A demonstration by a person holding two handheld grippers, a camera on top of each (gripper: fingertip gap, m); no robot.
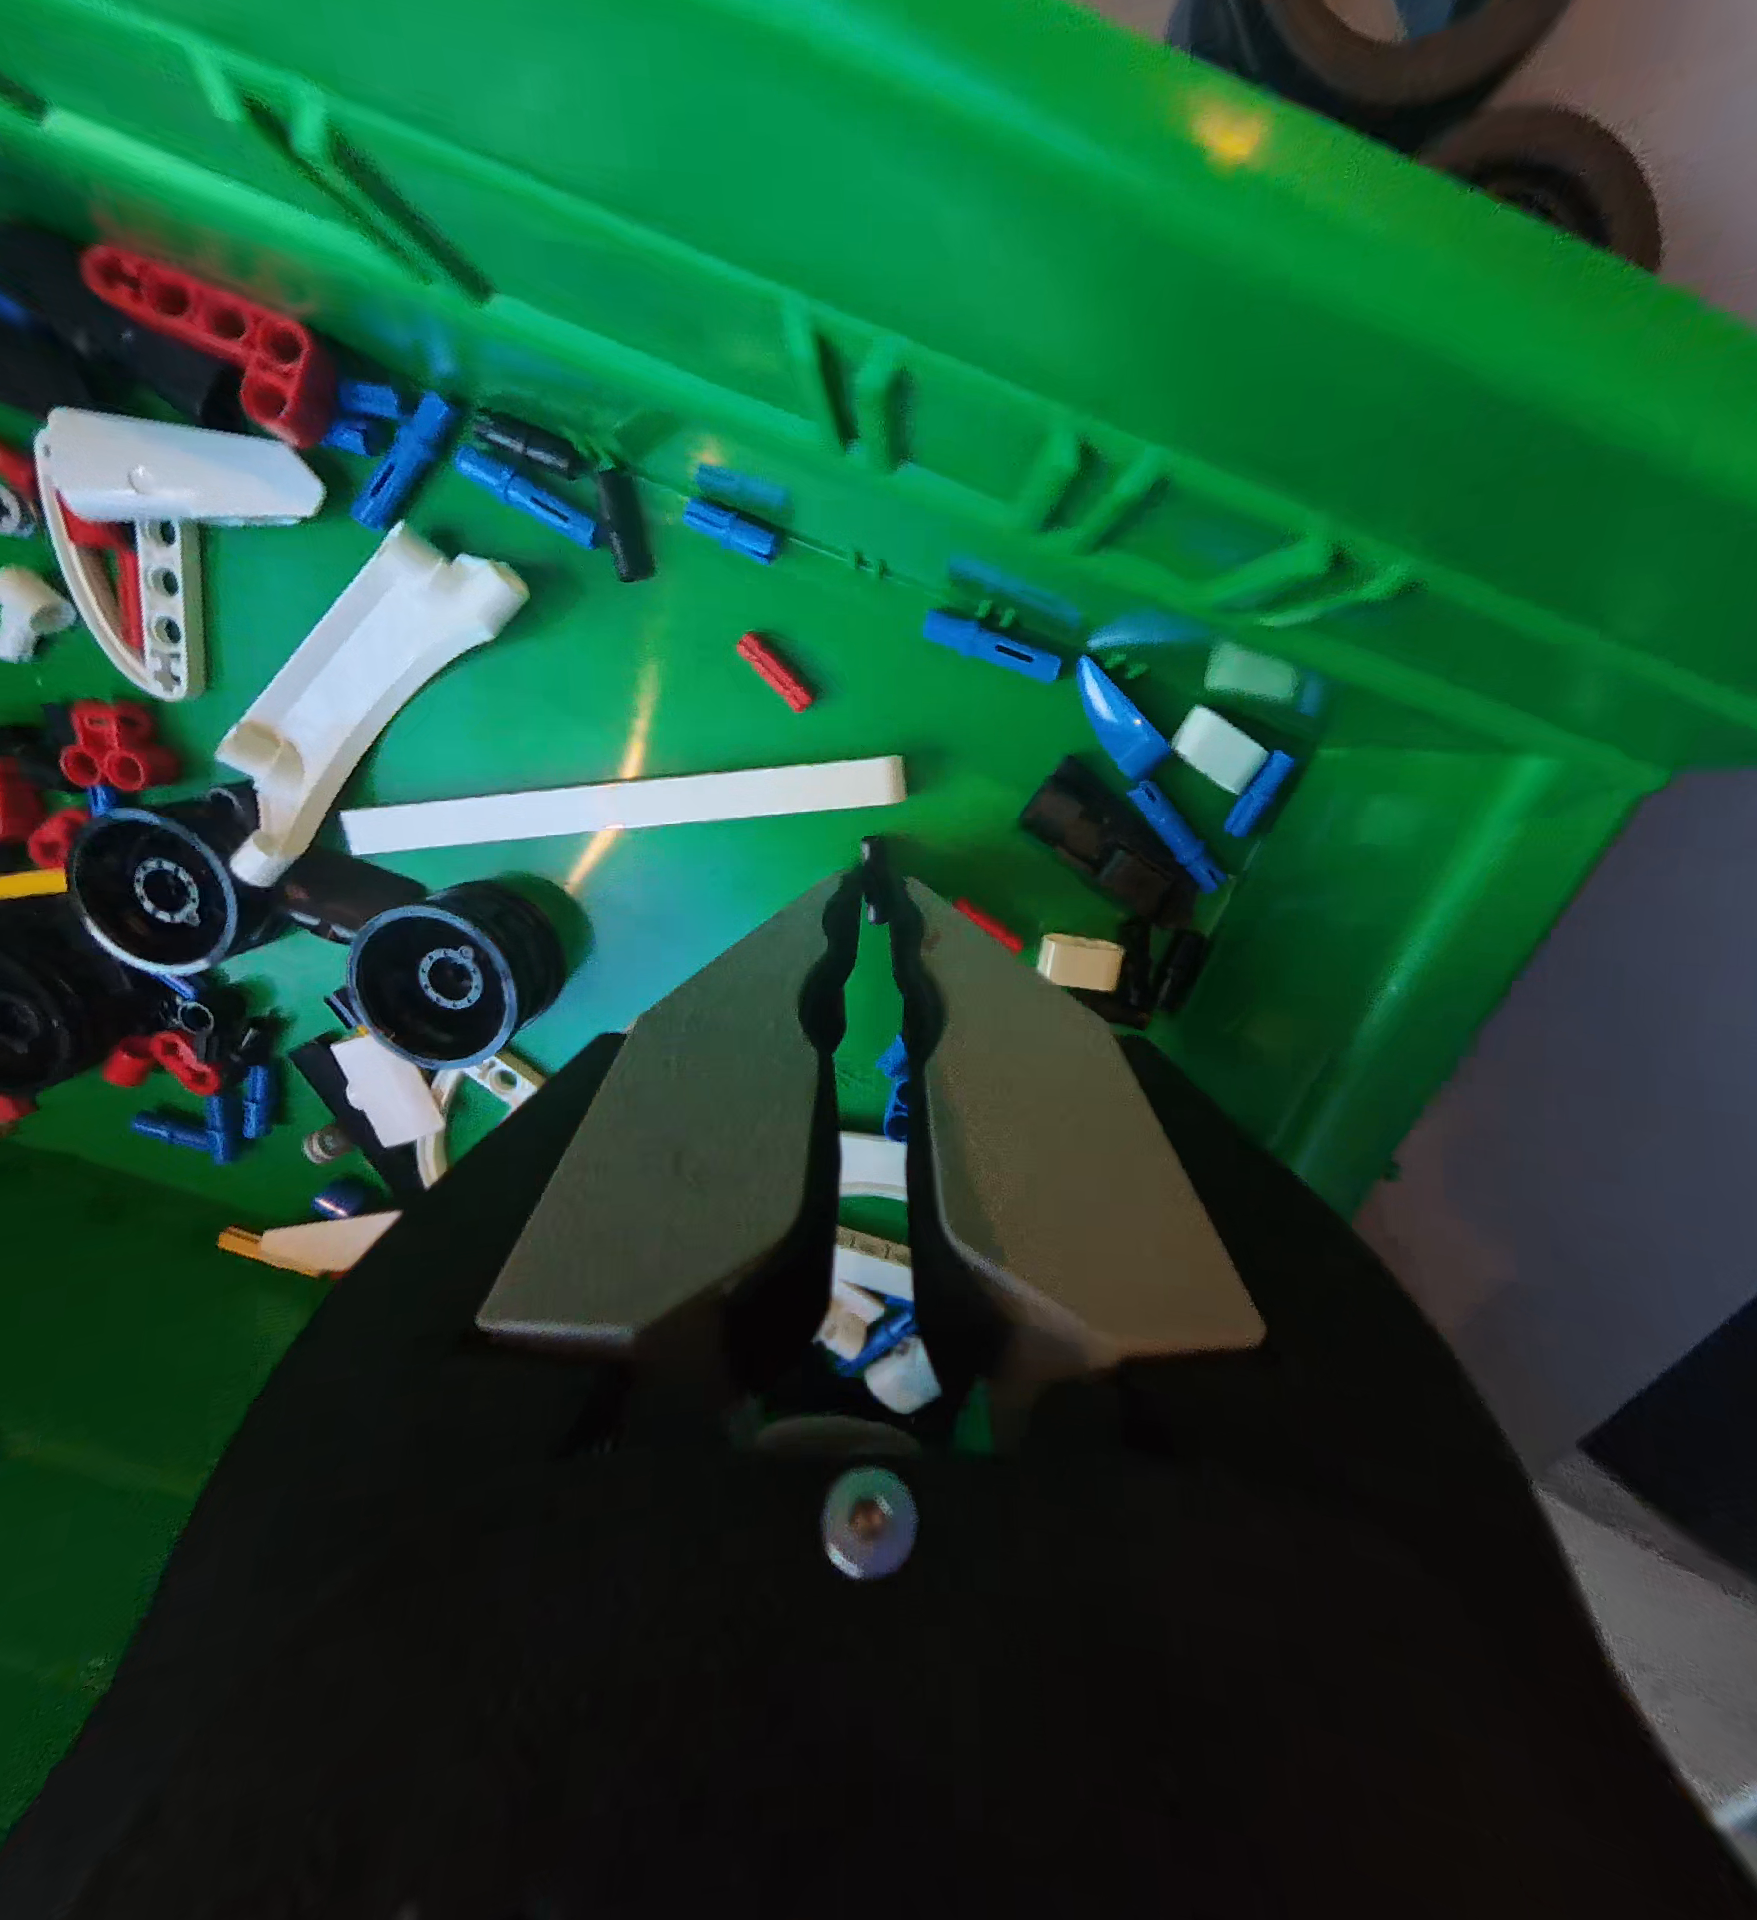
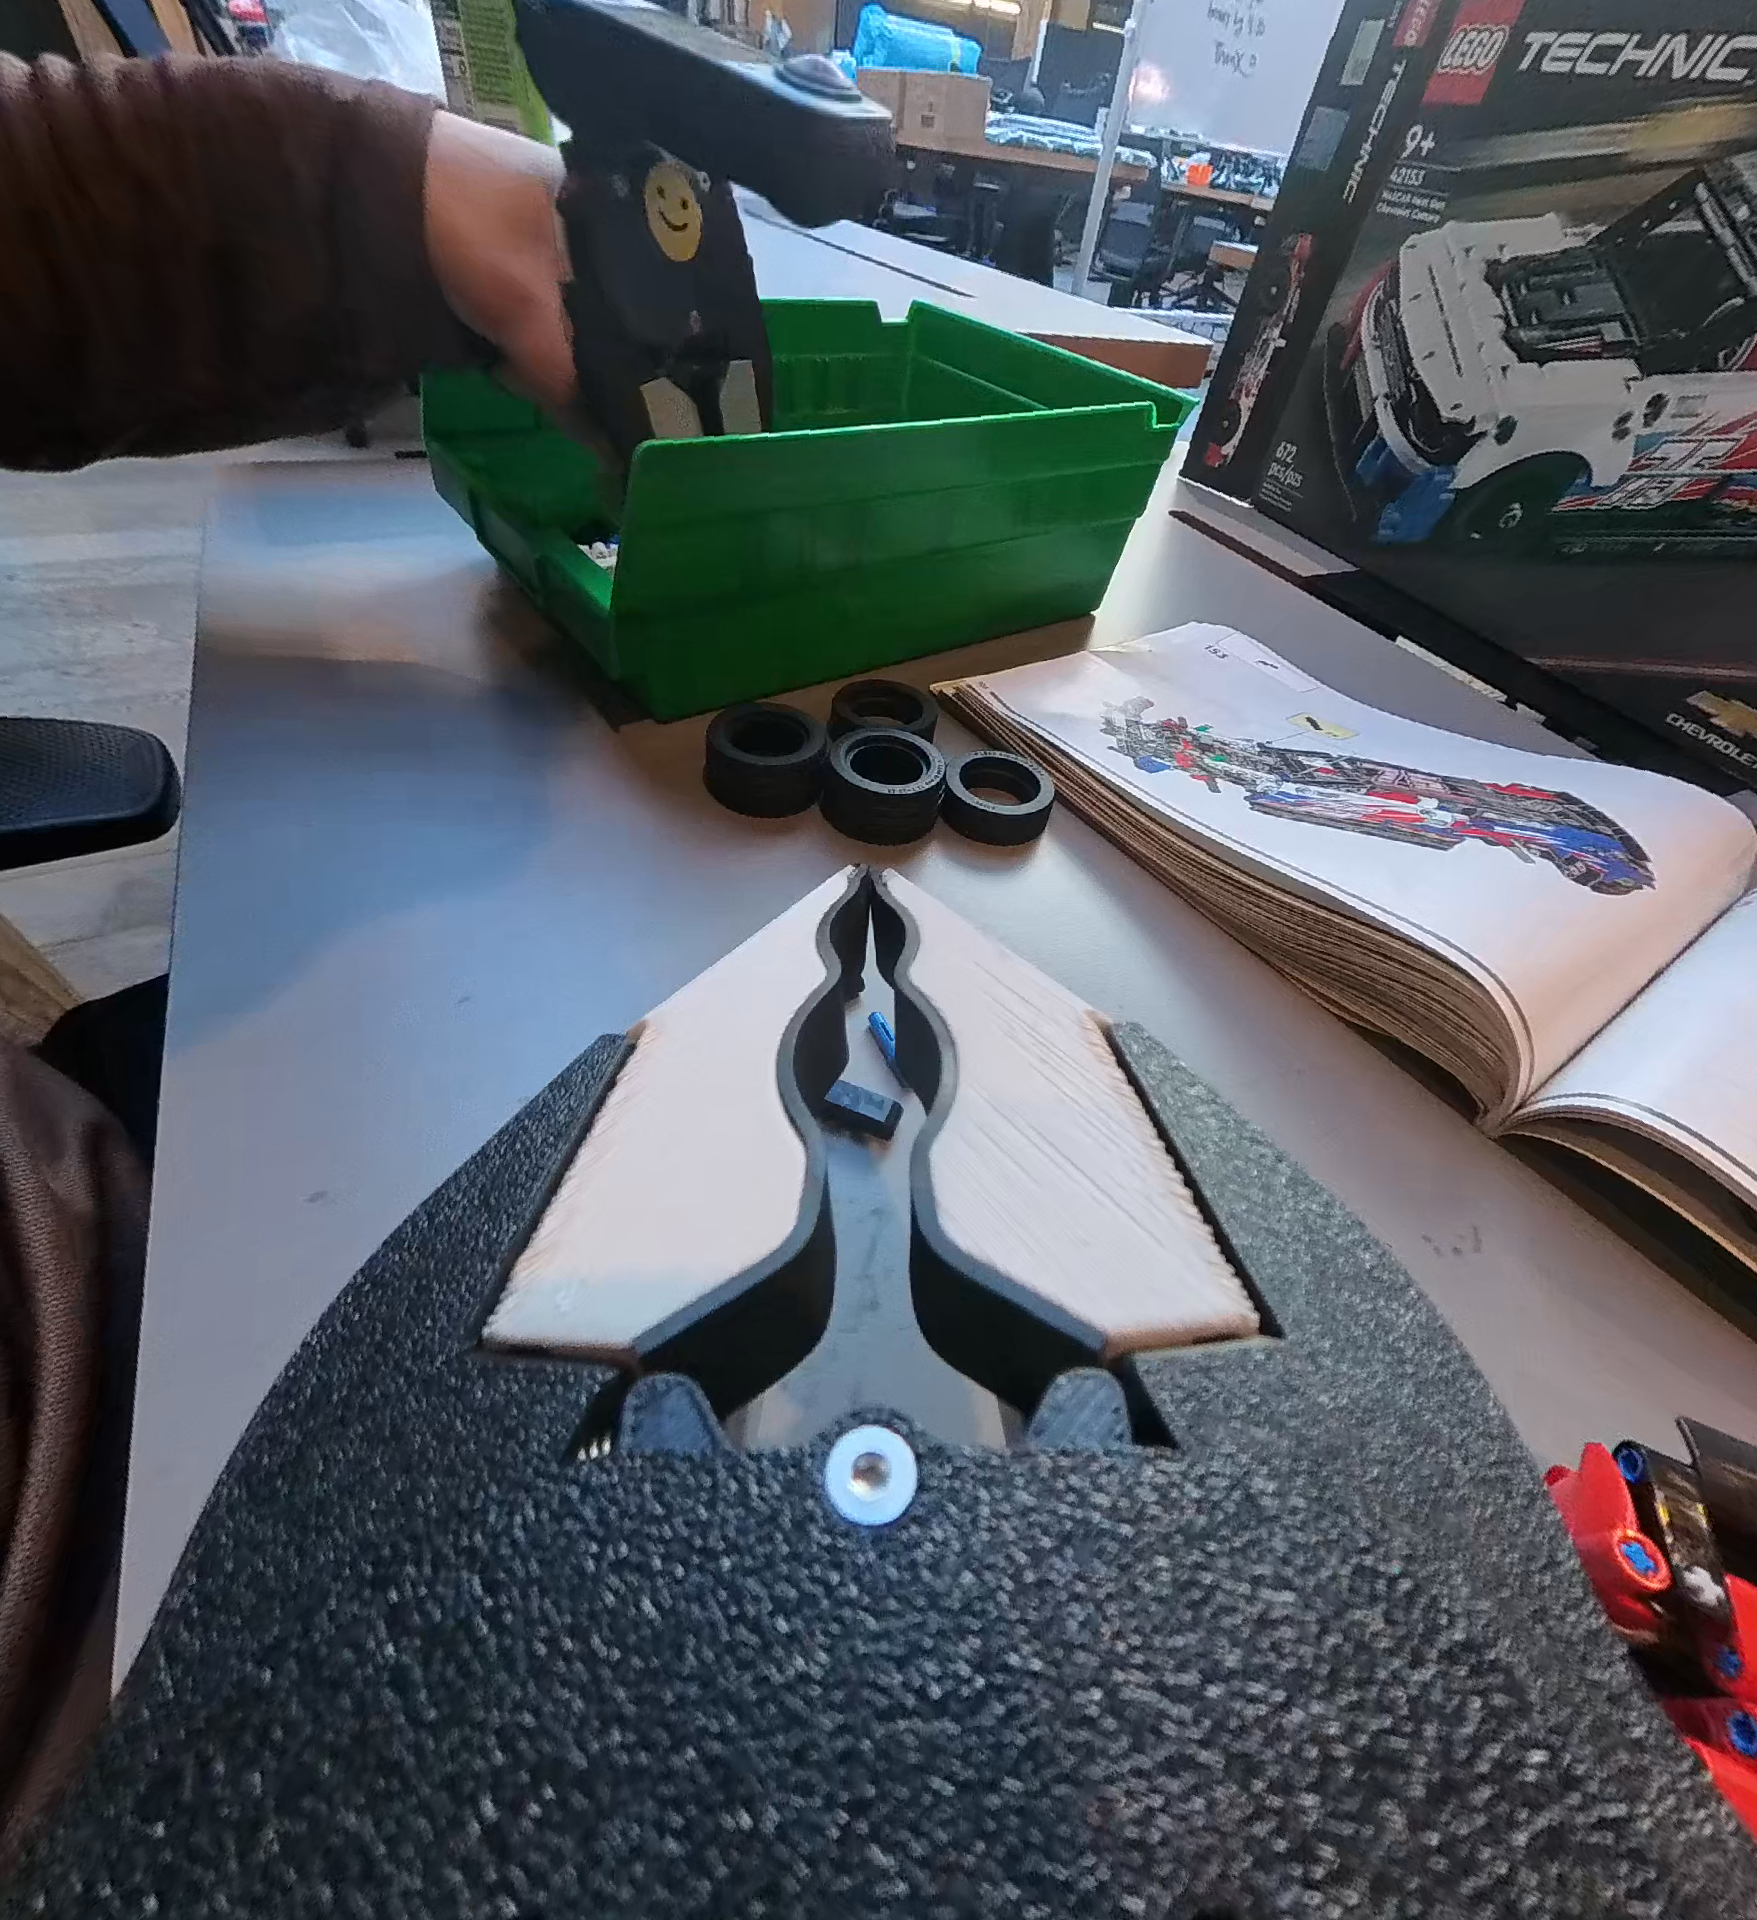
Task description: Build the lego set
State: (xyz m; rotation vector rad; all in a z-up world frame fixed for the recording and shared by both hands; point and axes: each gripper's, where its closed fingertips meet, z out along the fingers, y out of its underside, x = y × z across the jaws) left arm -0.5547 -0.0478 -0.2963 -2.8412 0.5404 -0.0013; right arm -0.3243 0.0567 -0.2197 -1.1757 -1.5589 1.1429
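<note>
L gripper (image 2: pixel 692 410): black body, yellow smiley sticker, grey fingers. R gripper (image 2: pixel 870 883): black textured shell, tan fingers, silver screw (image 2: pixel 870 1476). Brown ribbed sleeve (image 2: pixel 167 260).

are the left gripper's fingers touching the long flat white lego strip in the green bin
Apart. In the left wrist view the left gripper, fingers closed on a small black piece, ends short of the long flat white strip, with green plastic bin floor visible between.

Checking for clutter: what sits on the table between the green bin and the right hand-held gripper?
Four black tyres, in the right wrist view, between the green bin and the right hand-held gripper.
</note>
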